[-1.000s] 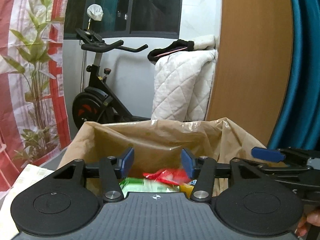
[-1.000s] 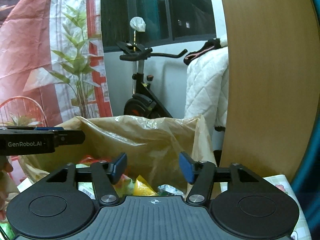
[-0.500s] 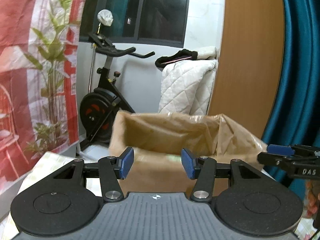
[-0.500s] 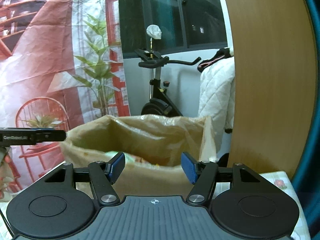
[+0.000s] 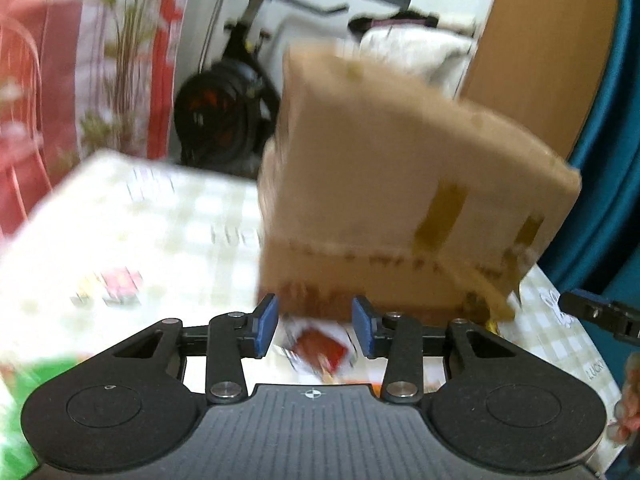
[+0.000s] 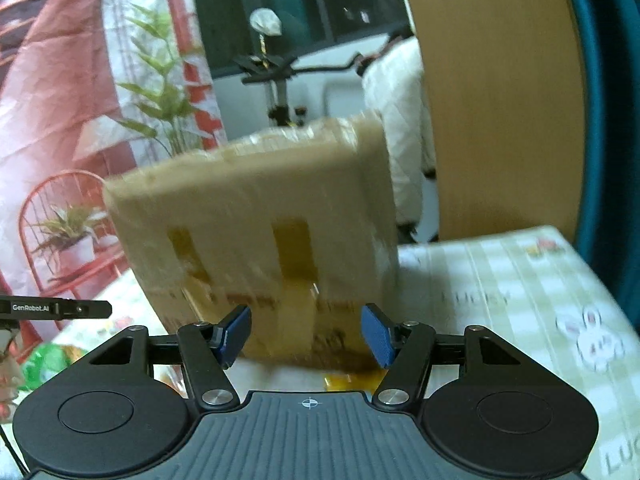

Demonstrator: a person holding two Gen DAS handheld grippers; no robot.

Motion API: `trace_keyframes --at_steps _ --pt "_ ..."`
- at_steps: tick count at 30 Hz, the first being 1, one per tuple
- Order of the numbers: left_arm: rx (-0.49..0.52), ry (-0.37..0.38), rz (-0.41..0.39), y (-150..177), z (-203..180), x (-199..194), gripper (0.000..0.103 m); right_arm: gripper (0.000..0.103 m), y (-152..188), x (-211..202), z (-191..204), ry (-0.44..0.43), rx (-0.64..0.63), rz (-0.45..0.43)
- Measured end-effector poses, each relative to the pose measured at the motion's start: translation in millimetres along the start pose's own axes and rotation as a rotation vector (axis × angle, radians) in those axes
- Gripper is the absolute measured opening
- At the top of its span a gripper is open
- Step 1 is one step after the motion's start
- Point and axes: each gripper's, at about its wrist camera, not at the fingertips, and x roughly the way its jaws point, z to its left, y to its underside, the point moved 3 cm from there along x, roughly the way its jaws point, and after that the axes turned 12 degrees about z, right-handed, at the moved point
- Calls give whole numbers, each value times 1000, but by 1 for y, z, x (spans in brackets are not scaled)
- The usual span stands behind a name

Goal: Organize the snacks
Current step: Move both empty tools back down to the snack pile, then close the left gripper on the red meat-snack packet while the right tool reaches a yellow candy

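Observation:
A brown cardboard box (image 5: 400,184) lined with a plastic bag stands on the checked tablecloth (image 5: 132,232); it also shows in the right wrist view (image 6: 260,232). My left gripper (image 5: 315,330) is open and empty, low in front of the box, with a red and white snack packet (image 5: 320,350) on the table between its fingers. My right gripper (image 6: 306,338) is open and empty, facing the box's taped side. A yellow packet (image 6: 348,380) lies just under it. Both views are blurred by motion.
A green packet (image 6: 44,360) lies at the left table edge, also in the left wrist view (image 5: 24,400). Another small packet (image 5: 114,286) lies on the cloth. The other gripper's tip shows at the right (image 5: 600,314) and at the left (image 6: 56,308). An exercise bike (image 6: 276,80) and wooden panel (image 6: 500,100) stand behind.
Both grippers have pulled back and dropped from above the box opening to table height in front of it. The snacks inside the box are out of sight; packets on the table now show.

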Motion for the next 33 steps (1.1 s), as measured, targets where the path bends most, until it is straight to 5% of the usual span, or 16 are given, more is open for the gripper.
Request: trace_keyframes --at_steps 7,10,14,22,33 --pt "-45 -93 86 -5 -2 49 44 58 13 9 -24 -9 92 11" --pt "-67 -135 114 -11 -5 67 64 58 14 12 -30 -18 104 10" --pt "-76 -213 136 -15 -6 85 67 58 16 17 -37 -38 128 8" --pt "-149 -307 136 -14 -7 93 72 58 18 24 -45 -51 145 10" --pt "-103 -401 118 -1 -9 89 85 58 23 24 -45 -50 155 11"
